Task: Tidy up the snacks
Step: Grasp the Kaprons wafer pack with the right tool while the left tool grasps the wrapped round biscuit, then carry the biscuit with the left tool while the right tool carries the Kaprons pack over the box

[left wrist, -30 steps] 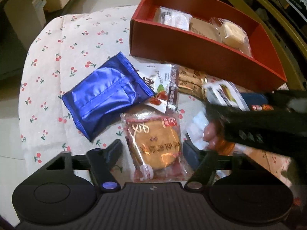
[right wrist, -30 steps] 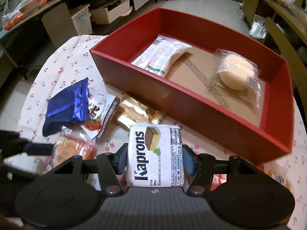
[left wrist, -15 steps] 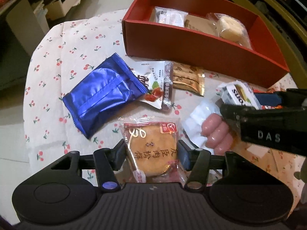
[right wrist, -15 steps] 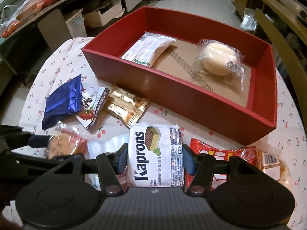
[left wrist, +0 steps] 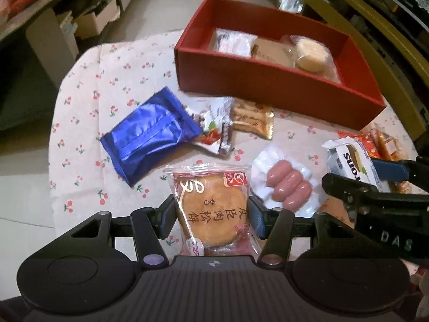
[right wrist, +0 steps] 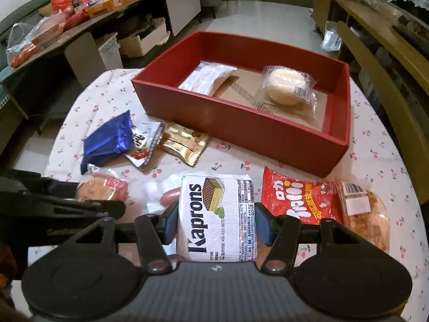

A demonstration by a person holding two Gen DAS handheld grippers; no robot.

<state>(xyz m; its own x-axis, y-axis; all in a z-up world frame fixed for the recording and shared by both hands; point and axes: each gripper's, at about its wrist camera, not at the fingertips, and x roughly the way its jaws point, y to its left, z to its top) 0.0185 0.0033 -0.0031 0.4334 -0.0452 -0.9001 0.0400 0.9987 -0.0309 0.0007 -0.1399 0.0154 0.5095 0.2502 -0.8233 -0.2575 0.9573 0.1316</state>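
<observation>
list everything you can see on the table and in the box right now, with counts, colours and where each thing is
red cardboard box: 1, red, far side of table
white wrapped snack: 1, white, in box, left
clear-wrapped pale round cake: 1, cream, in box, right
shiny blue foil packet: 1, blue, table left
silver-white sachet: 1, beside blue packet
gold wrapper: 1, gold, before box
pink sausages pack: 1, table centre
red crisp bag: 1, table right
clear-wrapped brown pastry: 1, far right
left gripper: holds round meat-floss cake
right gripper: holds white Kaprons wafer pack
</observation>
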